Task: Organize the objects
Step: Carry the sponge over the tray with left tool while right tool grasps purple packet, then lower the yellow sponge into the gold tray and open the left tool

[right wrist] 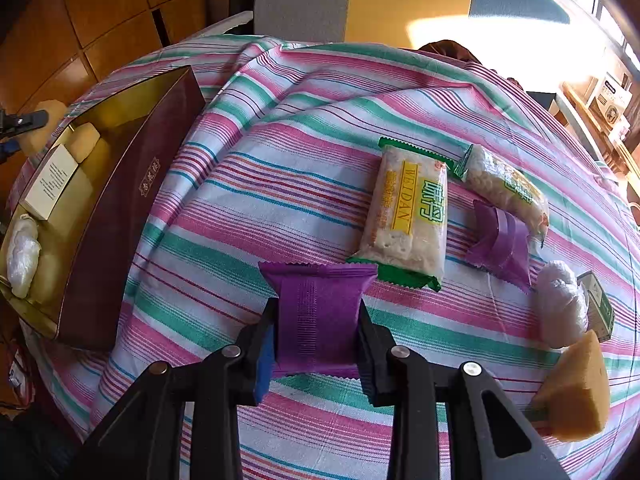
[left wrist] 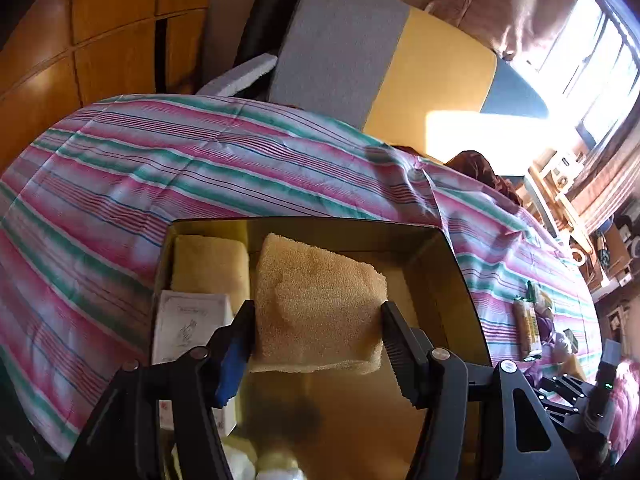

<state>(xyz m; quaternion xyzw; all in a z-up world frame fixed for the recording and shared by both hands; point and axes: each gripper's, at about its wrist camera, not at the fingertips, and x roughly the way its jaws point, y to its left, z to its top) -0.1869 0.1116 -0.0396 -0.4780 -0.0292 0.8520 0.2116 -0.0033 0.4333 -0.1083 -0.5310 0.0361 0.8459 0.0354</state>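
My left gripper (left wrist: 318, 316) is shut on a yellow sponge (left wrist: 320, 300), holding it over the gold-lined box (left wrist: 440, 272). Inside the box lie another yellow sponge (left wrist: 210, 266), a small white carton (left wrist: 188, 326) and white wrapped lumps (left wrist: 240, 462). In the right wrist view my right gripper (right wrist: 318, 320) is shut on a purple packet (right wrist: 318, 312), just above the striped cloth (right wrist: 200, 208). The same maroon box (right wrist: 120, 216) stands at the left there. Beyond lie two rice-cracker packs (right wrist: 408, 212) (right wrist: 506, 186), a second purple packet (right wrist: 502, 244), a white wrapped lump (right wrist: 560, 304) and a yellow sponge (right wrist: 576, 388).
A small green-and-white carton (right wrist: 598, 304) lies at the cloth's right edge. A grey and yellow chair back (left wrist: 380, 60) stands behind the table. Wooden cupboard doors (left wrist: 80, 40) fill the far left. Cluttered shelves (left wrist: 568, 188) sit by the bright window.
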